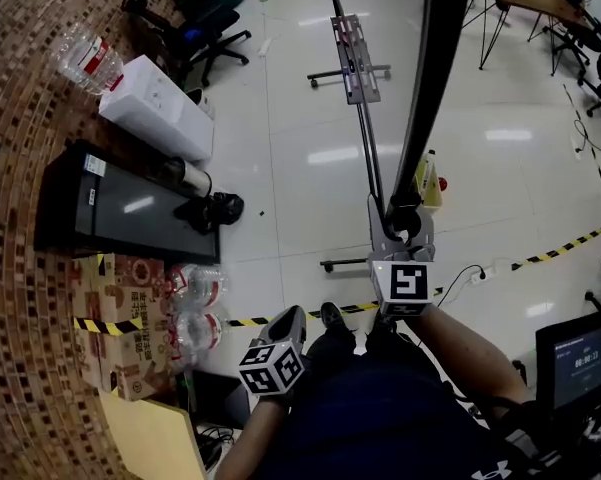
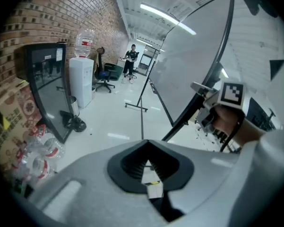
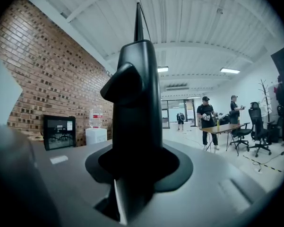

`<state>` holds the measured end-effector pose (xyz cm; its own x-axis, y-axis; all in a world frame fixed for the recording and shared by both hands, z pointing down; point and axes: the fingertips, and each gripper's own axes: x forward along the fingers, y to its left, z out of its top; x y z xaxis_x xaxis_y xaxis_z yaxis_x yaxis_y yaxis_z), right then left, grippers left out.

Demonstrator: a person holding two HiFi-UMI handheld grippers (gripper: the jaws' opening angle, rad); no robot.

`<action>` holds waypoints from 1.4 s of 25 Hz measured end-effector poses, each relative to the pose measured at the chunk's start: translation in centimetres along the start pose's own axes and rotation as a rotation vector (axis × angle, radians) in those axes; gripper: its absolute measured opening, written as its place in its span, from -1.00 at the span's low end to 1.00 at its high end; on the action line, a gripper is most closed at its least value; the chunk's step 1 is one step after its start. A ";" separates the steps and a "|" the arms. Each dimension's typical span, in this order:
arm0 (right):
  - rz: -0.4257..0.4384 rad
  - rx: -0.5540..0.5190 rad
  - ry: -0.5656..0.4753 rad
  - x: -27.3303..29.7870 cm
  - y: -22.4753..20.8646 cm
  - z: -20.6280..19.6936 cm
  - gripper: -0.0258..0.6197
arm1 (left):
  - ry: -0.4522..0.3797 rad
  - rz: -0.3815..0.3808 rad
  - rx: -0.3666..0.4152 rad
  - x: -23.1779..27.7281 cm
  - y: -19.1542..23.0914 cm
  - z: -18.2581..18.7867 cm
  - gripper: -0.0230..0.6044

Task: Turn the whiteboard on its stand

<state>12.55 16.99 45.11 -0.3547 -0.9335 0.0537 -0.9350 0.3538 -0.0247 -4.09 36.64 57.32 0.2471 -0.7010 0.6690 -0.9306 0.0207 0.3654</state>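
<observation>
L gripper (image 1: 291,318) hung idle by torso, jaws together, empty. R gripper (image 1: 399,233) was clamped on whiteboard (image 2: 193,65) frame edge. Board sat tilted; turn judged underway, approx. partway, not complete.

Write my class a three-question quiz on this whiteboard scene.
1. True or false: the right hand-held gripper is clamped on the whiteboard's black frame.
2. What sits on the water dispenser? A) a bottle B) a box C) a lamp
3. Fill in: the left hand-held gripper holds ____.
Key: 1 true; 2 A; 3 nothing.
</observation>
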 end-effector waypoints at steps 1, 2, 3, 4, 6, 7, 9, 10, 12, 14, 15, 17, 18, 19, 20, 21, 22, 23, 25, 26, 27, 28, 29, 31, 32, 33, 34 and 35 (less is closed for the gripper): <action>0.000 -0.002 0.001 -0.3 0.1 0.0 -0.43 | 0.004 0.015 -0.011 -0.5 0.4 -0.6 -0.91; 0.001 -0.004 0.001 -0.5 0.2 -0.1 -0.43 | 0.004 0.024 -0.022 -0.9 0.8 -1.1 -0.91; 0.002 -0.005 0.001 -0.7 0.3 -0.1 -0.43 | 0.001 0.027 -0.031 -1.1 1.0 -1.4 -0.91; 0.004 -0.007 0.001 -0.9 0.4 -0.2 -0.42 | -0.004 0.025 -0.039 -1.2 1.0 -1.5 -0.91; 0.011 -0.007 -0.004 -1.5 0.5 -0.2 -0.42 | -0.015 0.009 -0.046 -1.3 0.8 -1.7 -0.91; 0.014 -0.004 -0.010 -1.9 0.4 -0.3 -0.42 | -0.021 -0.002 -0.046 -1.3 0.7 -1.8 -0.91; 0.010 0.008 -0.024 -2.8 0.0 -0.5 -0.42 | -0.036 -0.026 -0.049 -1.5 0.4 -2.0 -0.91; 0.003 0.014 -0.027 -3.3 -0.3 -0.6 -0.42 | -0.045 -0.038 -0.055 -1.7 0.4 -2.2 -0.91; -0.009 -0.002 -0.024 -4.3 -0.8 -1.0 -0.43 | -0.059 -0.056 -0.074 -2.3 0.8 -2.8 -0.91; -0.011 -0.015 -0.027 -5.2 -0.7 -1.2 -0.44 | -0.065 -0.066 -0.097 -3.1 2.0 -3.9 -0.91; -0.009 -0.009 -0.031 -5.7 -0.5 -1.0 -0.44 | -0.066 -0.070 -0.109 -3.3 2.6 -4.5 -0.91; -0.007 0.001 -0.033 -6.5 -0.7 -0.7 -0.44 | -0.062 -0.087 -0.136 -3.6 3.3 -5.8 -0.91; -0.009 0.001 -0.031 -7.0 -0.9 -0.6 -0.44 | -0.058 -0.098 -0.149 -3.6 3.4 -6.5 -0.91; -0.011 0.000 -0.030 -7.5 -1.1 -0.6 -0.44 | -0.053 -0.109 -0.158 -3.7 3.5 -7.0 -0.91; -0.014 -0.003 -0.031 -7.9 -1.2 -0.7 -0.44 | -0.048 -0.117 -0.160 -3.8 3.7 -7.4 -0.91; -0.016 -0.006 -0.031 -8.2 -1.2 -0.8 -0.44 | -0.044 -0.123 -0.158 -4.0 3.9 -7.6 -0.91; -0.017 -0.010 -0.028 -8.5 -1.1 -0.9 -0.44 | -0.041 -0.129 -0.152 -4.3 4.0 -7.7 -0.91; -0.017 -0.015 -0.024 -8.7 -1.0 -1.0 -0.44 | -0.038 -0.134 -0.145 -4.6 4.0 -7.7 -0.91; -0.016 -0.016 -0.019 -9.0 -0.7 -1.0 -0.44 | -0.035 -0.142 -0.129 -5.0 3.9 -7.5 -0.91; -0.016 -0.014 -0.018 -9.1 -0.6 -1.1 -0.44 | -0.035 -0.143 -0.120 -5.1 3.9 -7.2 -0.91; -0.017 -0.015 -0.018 -9.0 -0.4 -1.1 -0.44 | -0.038 -0.142 -0.111 -5.1 3.9 -6.8 -0.91; -0.018 -0.020 -0.020 -9.0 -0.2 -1.1 -0.44 | -0.040 -0.139 -0.100 -5.0 4.0 -6.5 -0.91; -0.020 -0.027 -0.021 -9.0 0.0 -1.1 -0.44 | -0.041 -0.136 -0.089 -4.8 3.9 -6.2 -0.91; -0.025 -0.030 -0.009 -9.2 0.6 -1.6 -0.44 | -0.040 -0.130 -0.066 -4.4 3.4 -5.8 -0.91; -0.028 -0.028 0.002 -9.4 0.8 -2.1 -0.44 | -0.042 -0.130 -0.055 -4.2 3.0 -5.5 -0.91; -0.029 -0.027 0.010 -9.5 1.0 -2.6 -0.44 | -0.044 -0.133 -0.043 -3.9 2.3 -5.2 -0.91; -0.029 -0.025 0.014 -9.8 1.2 -2.9 -0.44 | -0.047 -0.141 -0.031 -3.7 1.5 -4.9 -0.91; -0.026 -0.023 0.015 -10.1 1.4 -3.1 -0.44 | -0.049 -0.151 -0.016 -3.6 0.5 -4.6 -0.91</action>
<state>14.77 27.07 47.61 -0.3302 -0.9414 0.0686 -0.9437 0.3309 -0.0005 -4.22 42.45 58.12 0.3701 -0.7310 0.5734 -0.8793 -0.0764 0.4701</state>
